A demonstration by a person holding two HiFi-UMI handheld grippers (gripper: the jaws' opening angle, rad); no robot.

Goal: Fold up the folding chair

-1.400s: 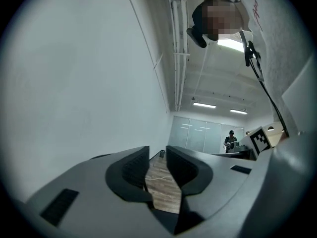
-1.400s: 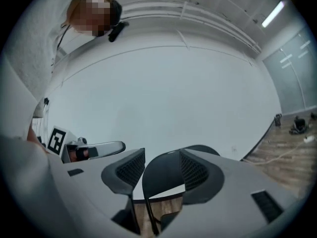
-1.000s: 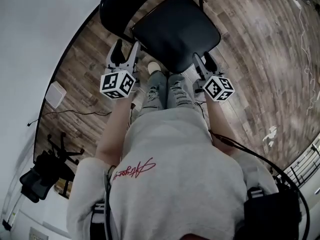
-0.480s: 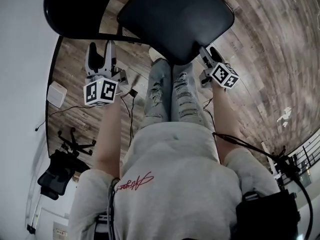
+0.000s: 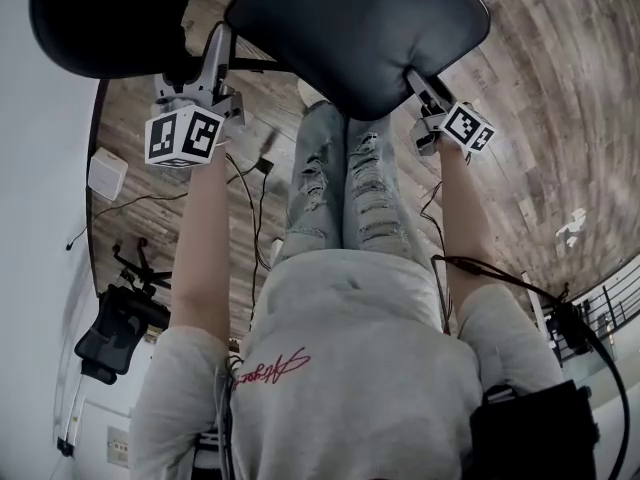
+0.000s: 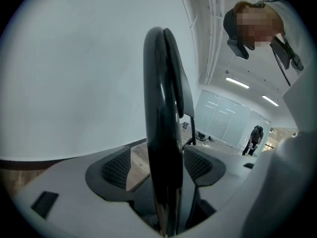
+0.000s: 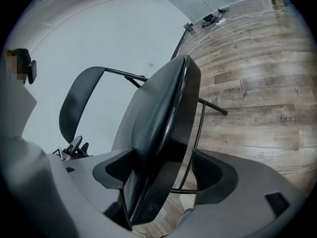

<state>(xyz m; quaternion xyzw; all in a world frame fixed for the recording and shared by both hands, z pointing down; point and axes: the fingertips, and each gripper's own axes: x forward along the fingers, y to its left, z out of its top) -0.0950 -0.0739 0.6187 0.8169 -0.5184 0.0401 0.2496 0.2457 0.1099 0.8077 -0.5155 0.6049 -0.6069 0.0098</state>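
Clearance first: the folding chair (image 5: pixel 360 28) stands right against the wearer's legs (image 5: pixel 340 188), with its backrest (image 5: pixel 100 18) over toward the white wall (image 5: pixel 40 218). That side looks tight to me. The wood floor (image 5: pixel 560 98) on the right side is wide and bare.

Left gripper (image 5: pixel 217 40) straddles the backrest rim. In the left gripper view the rim runs upright between the pads (image 6: pixel 116 168) with a gap on each side. The jaws are opening and nothing is clamped.

Right gripper (image 5: pixel 416 76) has the edge of the seat (image 7: pixel 163 113) between its jaws, which are also opening. One pad stands clear with floor showing in the gap. The other lies just beside the seat's face, and I can't tell if it touches.

Around: office chair (image 5: pixel 110 333) and small white box (image 5: pixel 106 175) near the wall, cable (image 5: pixel 150 203) trailing across the floor between them, railing (image 5: pixel 610 308) far right.
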